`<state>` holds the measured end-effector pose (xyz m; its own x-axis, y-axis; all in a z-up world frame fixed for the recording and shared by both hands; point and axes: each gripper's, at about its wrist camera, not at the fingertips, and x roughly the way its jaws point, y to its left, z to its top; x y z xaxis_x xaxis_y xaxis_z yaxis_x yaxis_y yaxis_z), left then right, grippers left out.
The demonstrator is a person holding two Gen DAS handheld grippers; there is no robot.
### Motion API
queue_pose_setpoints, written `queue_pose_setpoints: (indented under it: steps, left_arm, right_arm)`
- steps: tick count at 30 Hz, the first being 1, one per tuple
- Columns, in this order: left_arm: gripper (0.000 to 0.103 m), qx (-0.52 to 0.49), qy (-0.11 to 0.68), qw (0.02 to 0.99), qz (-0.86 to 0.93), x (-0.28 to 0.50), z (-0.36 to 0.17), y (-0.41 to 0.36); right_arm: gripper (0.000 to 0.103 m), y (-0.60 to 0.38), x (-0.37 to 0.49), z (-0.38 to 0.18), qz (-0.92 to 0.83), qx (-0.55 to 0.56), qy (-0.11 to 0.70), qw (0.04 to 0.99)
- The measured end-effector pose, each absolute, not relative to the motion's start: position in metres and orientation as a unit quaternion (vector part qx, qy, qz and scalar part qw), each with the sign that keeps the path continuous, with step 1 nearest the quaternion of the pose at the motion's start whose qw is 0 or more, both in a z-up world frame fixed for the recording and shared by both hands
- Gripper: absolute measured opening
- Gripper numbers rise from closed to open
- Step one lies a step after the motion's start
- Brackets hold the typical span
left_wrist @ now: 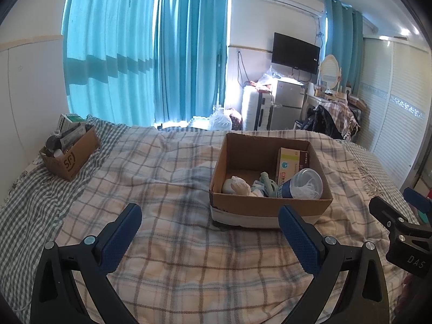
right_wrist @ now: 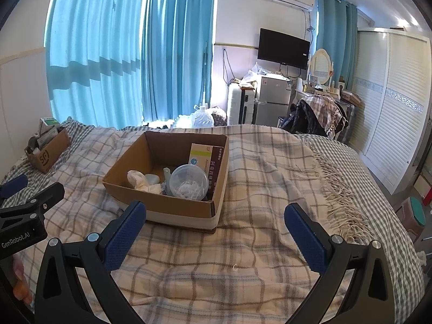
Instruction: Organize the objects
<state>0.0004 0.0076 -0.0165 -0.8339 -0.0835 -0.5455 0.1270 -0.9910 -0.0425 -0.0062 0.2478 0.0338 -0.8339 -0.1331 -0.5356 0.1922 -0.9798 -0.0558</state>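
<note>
A: Left gripper (left_wrist: 210, 217) is hovering wide open, gripping nothing; the cardboard box (left_wrist: 270, 208) is sitting just beyond its right finger (left_wrist: 297, 240) on the plaid blanket (left_wrist: 167, 183).

B: Right gripper (right_wrist: 214, 216) is gaping too, empty; inside the box a clear-lidded jar (right_wrist: 190, 181) is lying tilted, lid pointing toward the fingers; a medicine carton (right_wrist: 206, 159) is standing on edge, leaning against the far wall.

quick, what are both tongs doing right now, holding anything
Left tongs: open, holding nothing, above the blanket.
Right tongs: open, holding nothing, just short of the cardboard box.
</note>
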Motion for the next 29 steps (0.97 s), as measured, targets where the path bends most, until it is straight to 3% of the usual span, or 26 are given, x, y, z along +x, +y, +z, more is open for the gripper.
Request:
queue_pose_setpoints:
  steps: [29]
  left_arm:
    - [0.103,0.281,0.026,0.072,-0.957,-0.0010,-0.0211,0.0092]
  right_arm:
    - [0.103,0.2482,-0.0105,0.0276,-0.953,0.286,0.064,0.081]
